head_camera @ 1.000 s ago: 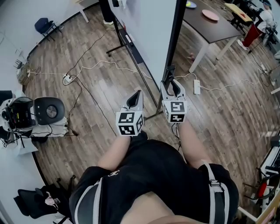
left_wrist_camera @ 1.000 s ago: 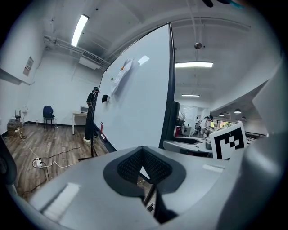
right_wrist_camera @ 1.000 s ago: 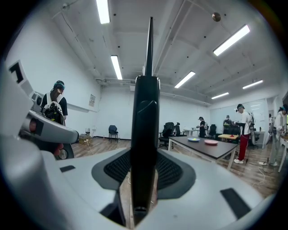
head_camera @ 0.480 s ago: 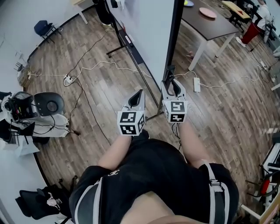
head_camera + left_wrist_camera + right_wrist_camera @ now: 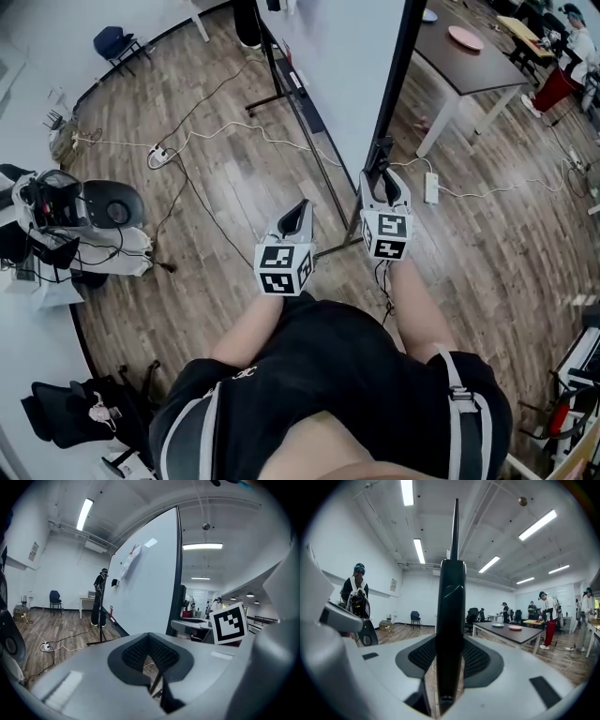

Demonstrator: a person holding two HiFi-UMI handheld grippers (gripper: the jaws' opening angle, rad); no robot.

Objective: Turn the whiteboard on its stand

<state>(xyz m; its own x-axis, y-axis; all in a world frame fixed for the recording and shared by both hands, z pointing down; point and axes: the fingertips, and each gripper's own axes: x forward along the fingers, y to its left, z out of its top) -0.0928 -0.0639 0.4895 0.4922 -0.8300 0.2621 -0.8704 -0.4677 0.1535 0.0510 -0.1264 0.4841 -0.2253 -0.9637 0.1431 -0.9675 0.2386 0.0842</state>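
The whiteboard [image 5: 347, 66] stands upright on its black stand, its white face turned to the left. Its black side frame [image 5: 396, 84] runs down to my right gripper [image 5: 382, 174], which is shut on that frame edge. In the right gripper view the black frame [image 5: 450, 611] fills the gap, with a pad tight against each side. My left gripper [image 5: 299, 210] hangs free to the left of the stand, shut on nothing. From the left gripper view the board [image 5: 145, 588] rises ahead, beyond the shut gripper [image 5: 149, 638].
A dark table [image 5: 487, 75] with a pink plate [image 5: 471, 37] stands right of the board. A power strip [image 5: 432, 187] and white cables [image 5: 220, 136] lie on the wooden floor. A chair with equipment [image 5: 108, 214] is at the left. A person [image 5: 99, 599] stands by the board's far end.
The head view has shifted, so both grippers sit a little lower and further right in the picture. The right gripper keeps its hold on the frame; the left stays shut.
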